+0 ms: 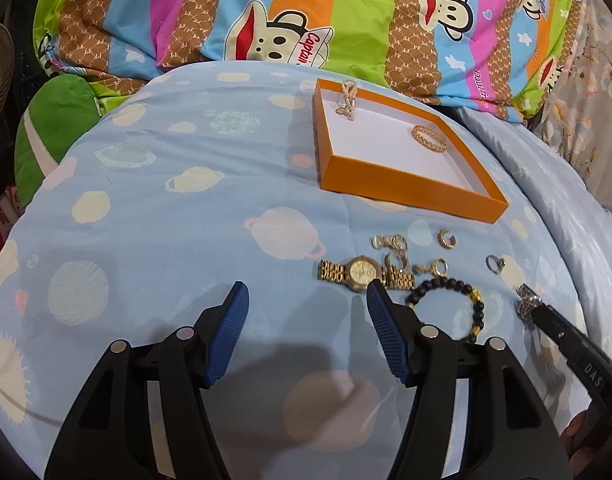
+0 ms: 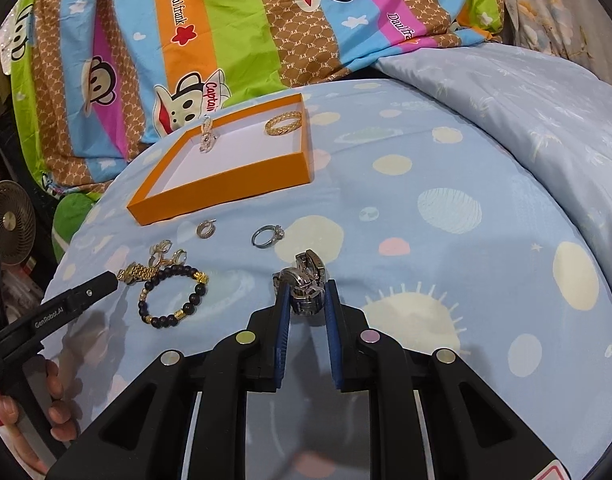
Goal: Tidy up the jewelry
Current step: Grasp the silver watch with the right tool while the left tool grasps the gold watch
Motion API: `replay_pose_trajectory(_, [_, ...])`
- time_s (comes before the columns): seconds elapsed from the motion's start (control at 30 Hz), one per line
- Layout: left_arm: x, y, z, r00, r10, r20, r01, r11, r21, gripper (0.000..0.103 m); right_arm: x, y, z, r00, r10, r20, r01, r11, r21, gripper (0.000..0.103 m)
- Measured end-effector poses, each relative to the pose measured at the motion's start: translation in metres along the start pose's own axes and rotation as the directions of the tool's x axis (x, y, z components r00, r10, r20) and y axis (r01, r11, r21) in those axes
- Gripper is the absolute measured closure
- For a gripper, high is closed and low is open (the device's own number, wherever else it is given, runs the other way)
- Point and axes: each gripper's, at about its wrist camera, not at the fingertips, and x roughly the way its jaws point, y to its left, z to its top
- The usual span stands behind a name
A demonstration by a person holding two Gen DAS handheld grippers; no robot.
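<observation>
your right hand-held gripper (image 2: 306, 300) clenches the silver watch (image 2: 304, 286) just above the bed (image 2: 446, 240), ready for the orange tray (image 2: 226, 190); your left hand-held gripper (image 1: 308, 304) hangs released near the gold watch (image 1: 362, 274).

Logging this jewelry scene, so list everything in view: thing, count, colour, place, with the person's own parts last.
tray: 1, orange with white floor, on the blue bedspread
gold bangle: 1, gold, in the tray
bow piece: 1, pale sparkly, in the tray's far corner
gold watch: 1, gold, on the bedspread near the tray
bead bracelet: 1, black with gold beads, beside the watch
silver ring: 1, silver with stone, on the bedspread
small earrings: several, gold and silver, between tray and watch
silver watch: 1, silver, in the right gripper
bedspread: 1, light blue with planets
quilt: 1, striped with cartoon monkeys, behind
fan: 1, beige, far left
left gripper: open
right gripper: shut on the silver watch
</observation>
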Motion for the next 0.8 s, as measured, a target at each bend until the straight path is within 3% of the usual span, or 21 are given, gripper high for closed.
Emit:
replay_pose_trajectory(0.23, [0.007, -0.022, 0.003, 1.0, 0.022, -0.018, -0.02, 0.995, 0.096, 0.044, 0.002, 0.001, 0.0, 1.0, 0.014, -0.005, -0.014, 1.0, 0.002, 0.087])
replay_pose_trajectory(0.43, [0.022, -0.038, 0.013, 0.999, 0.018, -0.047, -0.013, 0.994, 0.104, 0.044, 0.003, 0.0, 0.001, 1.0, 0.013, -0.012, -0.013, 1.0, 0.004, 0.087])
replay_pose_trajectory(0.57, [0.028, -0.047, 0.013, 0.998, 0.058, -0.039, -0.052, 0.989, 0.136, 0.044, 0.004, 0.0, 0.001, 1.0, 0.013, -0.014, -0.013, 1.0, 0.005, 0.087])
replay_pose_trajectory(0.8, [0.021, -0.029, 0.012, 0.999, 0.045, -0.026, -0.043, 0.996, 0.082, 0.078, 0.004, 0.001, 0.001, 1.0, 0.012, -0.014, -0.012, 1.0, 0.004, 0.087])
